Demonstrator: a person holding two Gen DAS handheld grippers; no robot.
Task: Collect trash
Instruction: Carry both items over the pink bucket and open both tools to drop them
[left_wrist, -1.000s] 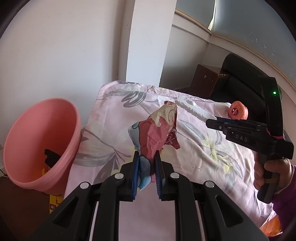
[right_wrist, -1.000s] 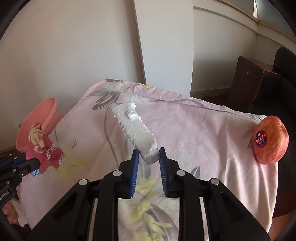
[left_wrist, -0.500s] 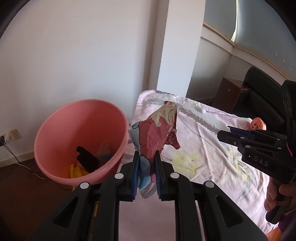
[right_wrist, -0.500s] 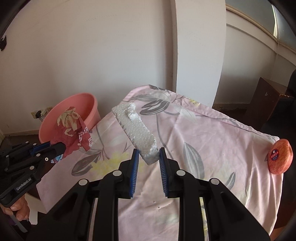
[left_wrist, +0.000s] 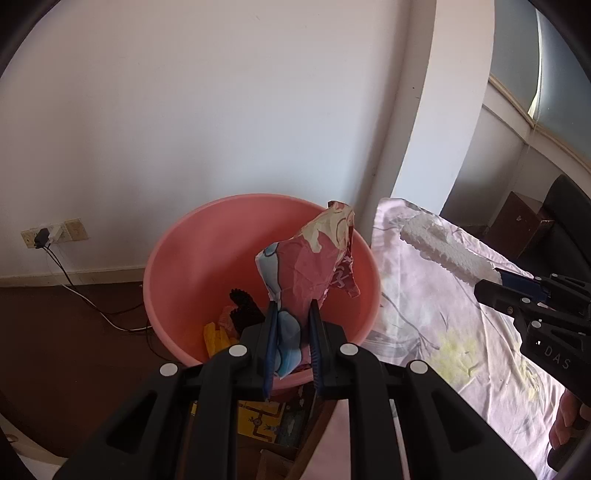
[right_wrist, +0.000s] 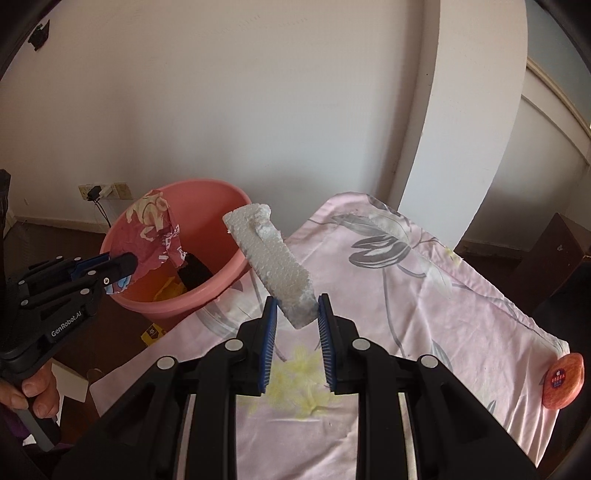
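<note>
My left gripper (left_wrist: 291, 325) is shut on a crumpled red and blue wrapper (left_wrist: 314, 266) and holds it over the near rim of the pink bucket (left_wrist: 184, 258). The wrapper also shows in the right wrist view (right_wrist: 155, 229), over the bucket (right_wrist: 221, 195). My right gripper (right_wrist: 295, 321) is shut on a white foam strip (right_wrist: 273, 262), held in the air above the left edge of the cloth-covered table (right_wrist: 406, 288), its far end pointing toward the bucket. The strip also shows in the left wrist view (left_wrist: 443, 251).
The bucket holds black and yellow scraps (left_wrist: 236, 317). A red apple (right_wrist: 563, 380) sits at the table's right edge. A wall socket with a trailing cable (left_wrist: 51, 236) is left of the bucket. A dark wooden cabinet (right_wrist: 554, 254) stands behind the table.
Both grippers have swung left, away from the table's middle toward the bucket. The wrapper is now over the bucket's rim, and the foam strip is lifted off the table and nearer the bucket.
</note>
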